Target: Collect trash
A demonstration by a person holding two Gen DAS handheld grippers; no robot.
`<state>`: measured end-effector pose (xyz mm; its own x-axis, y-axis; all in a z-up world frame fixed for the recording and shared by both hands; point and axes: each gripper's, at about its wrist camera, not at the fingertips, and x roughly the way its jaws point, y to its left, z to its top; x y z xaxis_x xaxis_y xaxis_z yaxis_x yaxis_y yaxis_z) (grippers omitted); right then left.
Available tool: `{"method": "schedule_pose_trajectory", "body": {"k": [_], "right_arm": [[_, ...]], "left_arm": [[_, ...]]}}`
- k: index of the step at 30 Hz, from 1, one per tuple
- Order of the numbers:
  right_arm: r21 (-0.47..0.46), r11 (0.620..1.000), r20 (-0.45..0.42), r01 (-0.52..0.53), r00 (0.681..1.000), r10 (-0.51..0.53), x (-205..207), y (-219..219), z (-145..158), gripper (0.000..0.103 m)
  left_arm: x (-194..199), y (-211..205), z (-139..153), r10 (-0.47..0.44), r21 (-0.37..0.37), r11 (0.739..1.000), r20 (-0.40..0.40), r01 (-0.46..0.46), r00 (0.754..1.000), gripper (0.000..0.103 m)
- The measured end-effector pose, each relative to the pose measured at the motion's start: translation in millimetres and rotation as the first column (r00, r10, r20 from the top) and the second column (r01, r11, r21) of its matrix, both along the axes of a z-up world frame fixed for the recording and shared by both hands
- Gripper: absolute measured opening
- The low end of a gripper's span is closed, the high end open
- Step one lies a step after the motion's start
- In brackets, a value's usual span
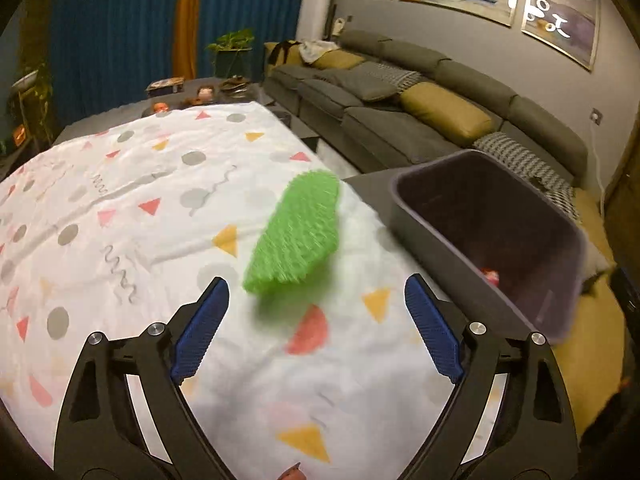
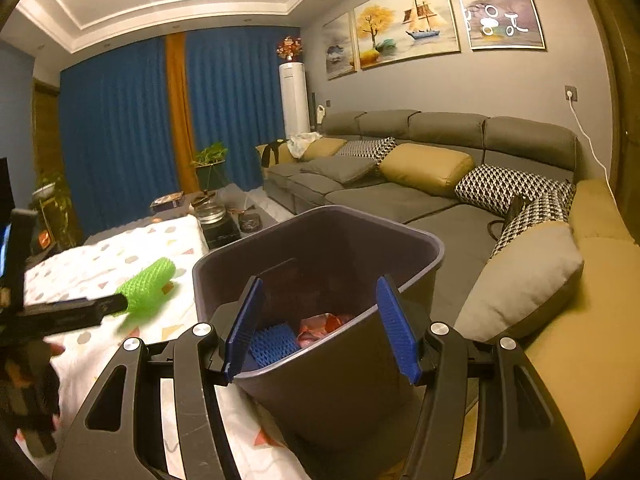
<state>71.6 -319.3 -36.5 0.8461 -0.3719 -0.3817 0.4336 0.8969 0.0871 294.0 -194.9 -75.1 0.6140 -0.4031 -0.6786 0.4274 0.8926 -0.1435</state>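
The green foam net (image 1: 294, 232) lies on the tabletop's patterned cloth (image 1: 120, 208) near its right edge, straight ahead of the left gripper (image 1: 316, 328), whose jaws stand wide apart with nothing between them. Its long axis runs away from that gripper and slightly rightward, so the jaws would straddle its narrow width. The left hand is much the nearer. The right gripper (image 2: 320, 328) grasps the near wall of the dark bin (image 2: 424, 276), just off that edge. Only the right wrist view shows the bin's contents clearly: a blue net (image 2: 274, 340) and reddish wrapper (image 2: 324, 326).
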Motion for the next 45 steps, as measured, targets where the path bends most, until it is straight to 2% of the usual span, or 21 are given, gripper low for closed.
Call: {"method": "schedule_pose_trajectory", "body": {"k": [1, 4, 6, 7, 9, 13, 16, 18, 22, 25, 28, 30, 31, 33, 37, 39, 42, 45], "right_arm": [[-0.003, 1.0, -0.002, 0.0, 1.0, 0.0, 0.5, -0.1, -0.4, 0.059], [0.003, 1.0, -0.011, -0.001, 1.0, 0.001, 3.7, -2.1, -1.8, 0.059], [0.003, 1.0, -0.017, -0.005, 1.0, 0.005, 7.0, -1.7, -2.6, 0.059], [0.001, 1.0, -0.02, -0.008, 1.0, 0.008, 8.9, -1.3, -2.7, 0.059], [-0.003, 1.0, -0.021, -0.012, 1.0, 0.012, 8.8, 0.2, -3.7, 0.059], [-0.006, 1.0, -0.021, -0.019, 1.0, 0.019, 8.8, 2.4, -4.6, 0.059], [-0.003, 1.0, -0.019, -0.017, 1.0, 0.017, 7.3, 2.6, -4.8, 0.059], [-0.002, 1.0, -0.016, -0.011, 1.0, 0.011, 4.9, 1.8, -4.5, 0.059], [0.005, 1.0, 0.004, 0.025, 1.0, -0.025, -3.6, -3.2, -0.5, 0.059], [0.003, 0.998, 0.022, 0.063, 0.998, -0.064, -13.2, -8.0, 3.2, 0.059], [0.003, 0.994, 0.038, 0.113, 0.993, -0.113, -25.3, -17.3, 9.3, 0.059], [0.005, 0.99, 0.041, 0.143, 0.989, -0.143, -32.7, -23.5, 12.4, 0.059], [0.008, 0.989, 0.042, 0.148, 0.988, -0.148, -34.9, -25.5, 13.5, 0.059], [0.004, 0.987, 0.046, 0.16, 0.986, -0.16, -39.5, -27.4, 15.7, 0.059], [0.006, 0.988, 0.056, 0.154, 0.986, -0.154, -44.2, -21.7, 19.6, 0.065], [-0.004, 0.99, 0.061, 0.141, 0.988, -0.14, -46.6, -15.8, 22.6, 0.072], [-0.038, 0.993, 0.068, 0.11, 0.992, -0.107, -47.6, 2.4, 27.8, 0.084], [-0.04, 0.997, 0.066, 0.071, 0.995, -0.069, -49.5, 17.8, 32.3, 0.088]], "left_arm": [[4.4, -0.7, -2.1, 0.011, 0.017, 1.0, -0.004, -0.011, 1.0, 0.084], [24.8, -7.7, -12.0, 0.026, 0.06, 0.998, -0.039, -0.024, 0.999, 0.066], [29.8, -9.6, -22.0, 0.01, 0.067, 0.998, -0.068, -0.005, 0.998, 0.046], [31.3, -11.6, -25.3, 0.002, 0.069, 0.998, -0.079, 0.004, 0.997, 0.039], [33.7, -15.3, -30.4, -0.021, 0.075, 0.997, -0.091, 0.028, 0.996, 0.014], [27.6, -16.8, -29.6, -0.032, 0.08, 0.996, -0.05, 0.036, 0.998, 0.009], [12.0, -16.4, -11.1, -0.034, 0.058, 0.998, 0.023, 0.033, 0.999, 0.009], [-5.4, -21.1, 11.6, -0.056, 0.032, 0.998, 0.077, 0.054, 0.995, 0.009], [-43.2, -54.2, 57.8, -0.168, -0.003, 0.985, 0.177, 0.172, 0.97, 0.009], [-63.1, -91.9, 66.3, -0.249, 0.014, 0.968, 0.192, 0.251, 0.949, 0.009], [-72.0, -127.1, 50.5, -0.316, 0.02, 0.949, 0.124, 0.316, 0.941, 0.018], [-80.5, -138.5, 39.0, -0.331, 0.028, 0.944, 0.087, 0.33, 0.94, 0.037], [-83.2, -139.8, 36.8, -0.338, 0.033, 0.941, 0.088, 0.336, 0.937, 0.042], [-94.4, -138.2, 32.2, -0.336, 0.055, 0.942, 0.115, 0.332, 0.935, 0.062], [-103.7, -113.2, 37.6, -0.26, 0.051, 0.966, 0.149, 0.255, 0.954, 0.077], [-112.2, -93.9, 44.6, -0.205, 0.051, 0.979, 0.195, 0.199, 0.959, 0.087], [-132.6, -62.2, 53.5, -0.109, 0.06, 0.993, 0.264, 0.097, 0.958, 0.096], [-151.7, -29.7, 59.2, -0.029, 0.053, 0.998, 0.291, 0.014, 0.956, 0.097]]}}
